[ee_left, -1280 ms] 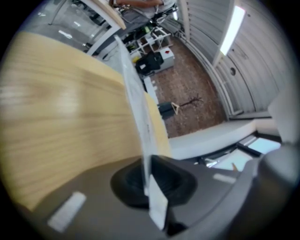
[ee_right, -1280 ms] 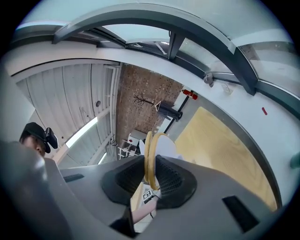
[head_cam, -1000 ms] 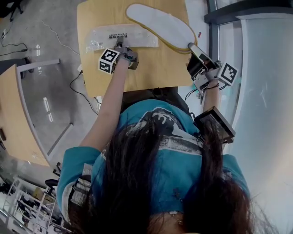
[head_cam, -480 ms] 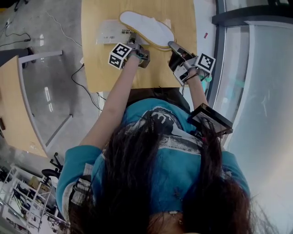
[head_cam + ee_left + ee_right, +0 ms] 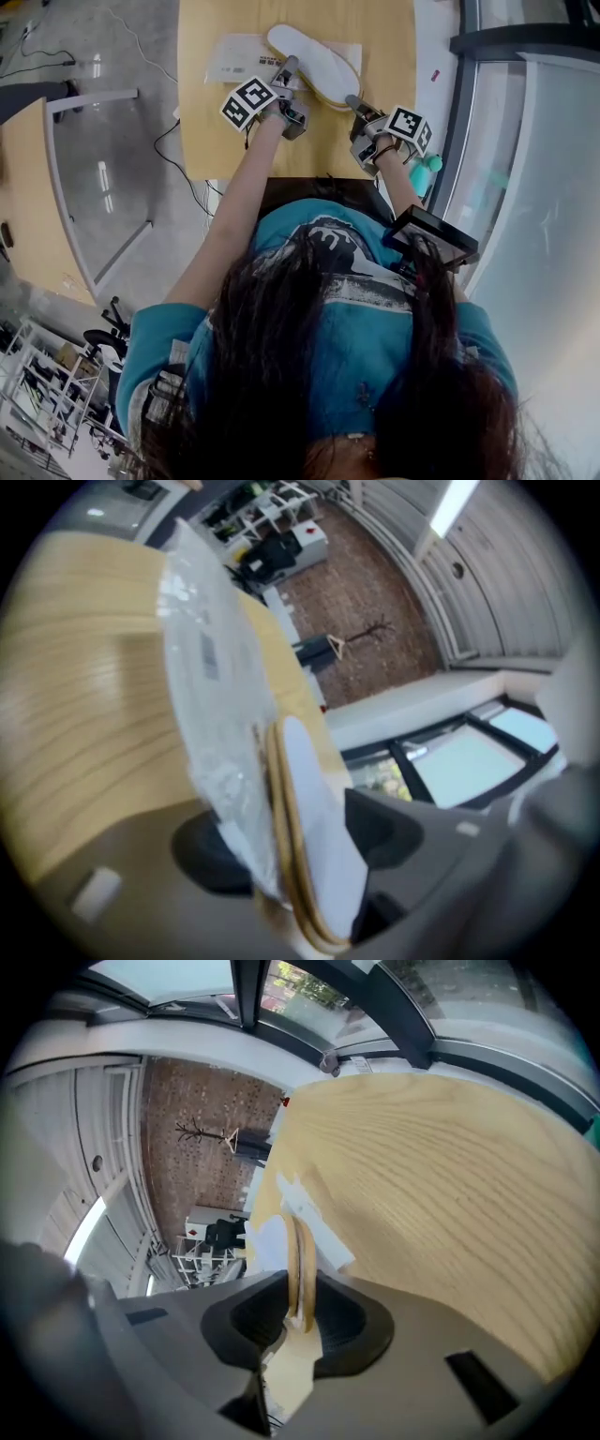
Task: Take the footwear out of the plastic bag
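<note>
A pair of flat white slippers with yellow edges lies across the wooden table, overlapping a clear plastic bag with a printed label. My right gripper is shut on the near end of the slippers, whose two yellow edges sit pinched between the pads. My left gripper reaches the slippers' left side. Its jaws are opening, and between them stand the bag and the slippers' edge. A corner of the bag shows beyond the right jaws.
The table's near edge runs just below both grippers. A teal object sits at the right by the window frame. Another wooden table stands at the left, and cables trail on the floor.
The right gripper has carried the slippers left until they lie over the bag. The left gripper has come off the bag's middle and now stands wider at the slippers' side.
</note>
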The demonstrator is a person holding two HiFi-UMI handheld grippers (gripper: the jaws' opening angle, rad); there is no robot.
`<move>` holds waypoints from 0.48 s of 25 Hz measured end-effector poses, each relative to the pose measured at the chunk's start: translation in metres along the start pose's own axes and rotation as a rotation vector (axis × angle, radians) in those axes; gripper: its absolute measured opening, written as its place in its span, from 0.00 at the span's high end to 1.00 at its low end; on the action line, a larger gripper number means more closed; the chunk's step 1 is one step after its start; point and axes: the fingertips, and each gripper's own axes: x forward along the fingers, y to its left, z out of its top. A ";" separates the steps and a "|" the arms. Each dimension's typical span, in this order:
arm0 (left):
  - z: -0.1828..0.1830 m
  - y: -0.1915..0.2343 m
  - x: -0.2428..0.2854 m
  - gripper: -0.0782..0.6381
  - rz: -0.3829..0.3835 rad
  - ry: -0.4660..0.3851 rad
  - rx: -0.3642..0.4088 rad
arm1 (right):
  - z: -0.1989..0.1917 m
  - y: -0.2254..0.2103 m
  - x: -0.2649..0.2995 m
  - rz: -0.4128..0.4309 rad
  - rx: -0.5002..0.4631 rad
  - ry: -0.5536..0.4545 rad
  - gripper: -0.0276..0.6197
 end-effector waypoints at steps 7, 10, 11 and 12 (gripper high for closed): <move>-0.011 -0.006 -0.028 0.37 0.095 0.147 0.227 | 0.001 -0.011 0.005 -0.056 -0.066 -0.019 0.83; -0.014 -0.006 -0.051 0.37 0.010 0.185 0.231 | 0.000 -0.008 0.008 -0.070 -0.079 -0.040 0.83; -0.016 -0.005 -0.058 0.37 -0.022 0.201 0.216 | 0.000 -0.007 0.010 -0.072 -0.085 -0.047 0.83; -0.018 -0.004 -0.066 0.38 -0.055 0.215 0.192 | 0.000 -0.007 0.013 -0.071 -0.093 -0.051 0.83</move>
